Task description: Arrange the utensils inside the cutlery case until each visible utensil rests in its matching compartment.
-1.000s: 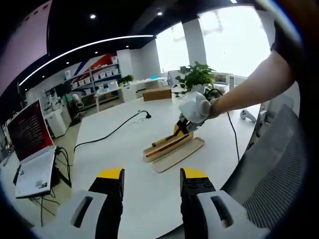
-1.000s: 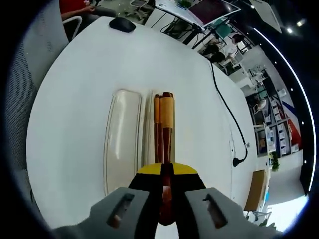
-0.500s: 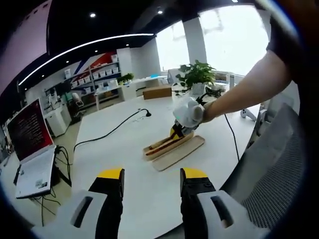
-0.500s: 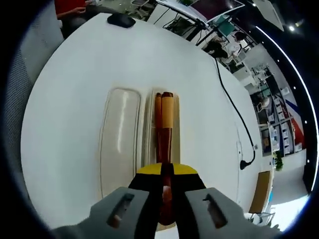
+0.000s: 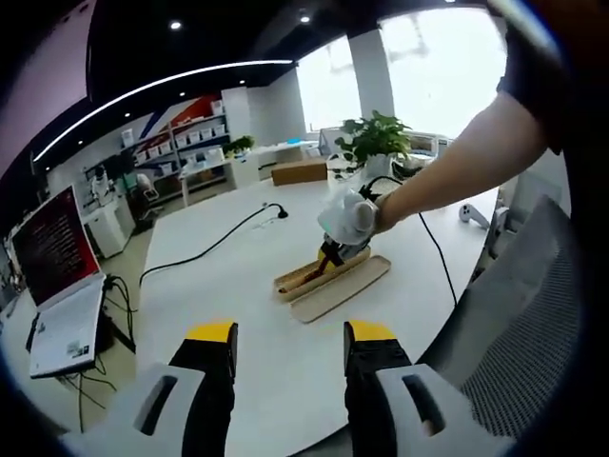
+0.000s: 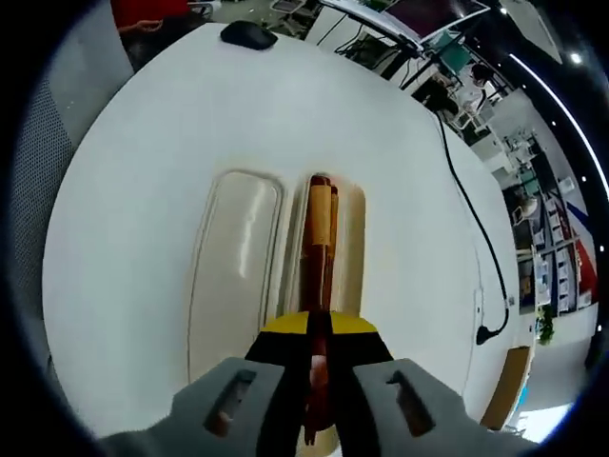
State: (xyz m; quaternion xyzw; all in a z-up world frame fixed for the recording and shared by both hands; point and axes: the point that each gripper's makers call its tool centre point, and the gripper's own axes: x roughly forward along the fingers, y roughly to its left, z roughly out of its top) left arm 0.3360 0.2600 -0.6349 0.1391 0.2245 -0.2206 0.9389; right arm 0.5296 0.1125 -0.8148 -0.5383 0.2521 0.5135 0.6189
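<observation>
Right tongs (image 6: 317,335) closed on a wooden utensil (image 6: 319,246), which runs straight ahead of the tips into the tray of the cutlery case (image 6: 352,238). Lid (image 6: 231,267) lies just left of the tongs, touching the tray. Left tongs (image 5: 288,335) held wide apart and empty, well short of the case (image 5: 309,278).

Risk, judged: letting go while the handle end is raised could leave the utensil propped on the tray rim or roll it out of its slot.

Versus a second ago: the utensil sits lower and better centred in the tray.
</observation>
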